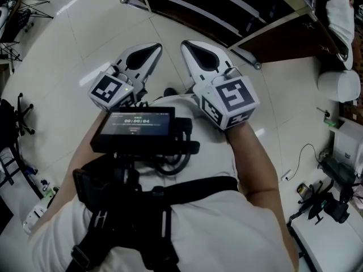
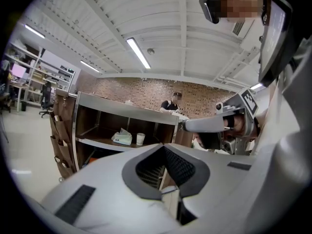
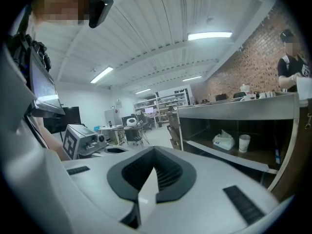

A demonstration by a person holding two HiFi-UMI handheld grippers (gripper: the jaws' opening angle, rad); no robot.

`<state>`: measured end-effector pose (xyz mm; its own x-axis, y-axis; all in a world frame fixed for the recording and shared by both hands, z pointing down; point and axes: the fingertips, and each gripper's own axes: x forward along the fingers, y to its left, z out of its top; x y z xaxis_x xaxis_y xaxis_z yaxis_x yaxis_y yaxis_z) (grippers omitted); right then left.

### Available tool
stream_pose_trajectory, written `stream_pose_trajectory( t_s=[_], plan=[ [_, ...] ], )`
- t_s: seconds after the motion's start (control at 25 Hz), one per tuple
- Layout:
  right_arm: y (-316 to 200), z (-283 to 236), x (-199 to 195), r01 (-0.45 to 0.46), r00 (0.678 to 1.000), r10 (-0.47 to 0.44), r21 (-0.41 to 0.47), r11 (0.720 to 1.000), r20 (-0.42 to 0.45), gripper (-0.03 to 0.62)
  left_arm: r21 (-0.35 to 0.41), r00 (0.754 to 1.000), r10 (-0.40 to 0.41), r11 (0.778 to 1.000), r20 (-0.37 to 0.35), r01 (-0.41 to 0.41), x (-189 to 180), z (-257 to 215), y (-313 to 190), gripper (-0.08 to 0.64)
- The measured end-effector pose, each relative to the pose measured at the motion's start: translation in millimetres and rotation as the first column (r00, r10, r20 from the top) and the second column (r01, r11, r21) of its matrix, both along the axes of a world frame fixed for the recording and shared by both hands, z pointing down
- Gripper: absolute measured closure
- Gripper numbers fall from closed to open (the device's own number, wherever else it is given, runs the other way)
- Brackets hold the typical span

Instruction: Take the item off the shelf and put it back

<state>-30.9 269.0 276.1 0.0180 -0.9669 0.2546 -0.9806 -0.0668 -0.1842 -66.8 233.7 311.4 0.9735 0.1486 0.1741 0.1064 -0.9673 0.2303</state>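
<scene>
The dark shelf unit (image 1: 211, 17) with a metal frame stands ahead of me. A white tissue pack (image 2: 122, 137) and a paper cup (image 2: 140, 139) sit on its middle board. The right gripper view also shows the tissue pack (image 3: 224, 141) and cup (image 3: 244, 143). My left gripper (image 1: 155, 47) and right gripper (image 1: 186, 44) are held side by side over the floor, short of the shelf. Both point toward it. The left gripper (image 2: 163, 146) has its jaws together with nothing between them. The right gripper (image 3: 154, 149) is likewise shut and empty.
A screen (image 1: 139, 126) is strapped to my chest. An office chair (image 1: 17, 118) stands at the left. Cables and gear (image 1: 329, 203) lie on the floor at the right, near a white stool (image 1: 338, 85). A person (image 2: 170, 104) stands behind the counter beyond the shelf.
</scene>
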Motion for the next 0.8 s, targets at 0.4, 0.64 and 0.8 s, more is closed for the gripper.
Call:
stream_pose_trajectory(
  t_s=[0.4,0.64,0.8],
  plan=[
    [-36,23,18,0.019,1.000,-0.018,-0.021,1.000,0.003,0.588,0.038,0.997,-0.068,0.997,-0.027,0.069,1,0,-42,0.560],
    [-82,41,43,0.078,0.996,-0.076,-0.043,0.996,0.036,0.588,0.034,0.988,-0.148,0.989,0.034,0.147,15,9,-91,0.560],
    [-117,50,80,0.115,0.993,-0.114,-0.068,0.991,0.023,0.588,0.046,0.985,-0.171,0.984,0.035,0.169,52,3,-122,0.560]
  ],
)
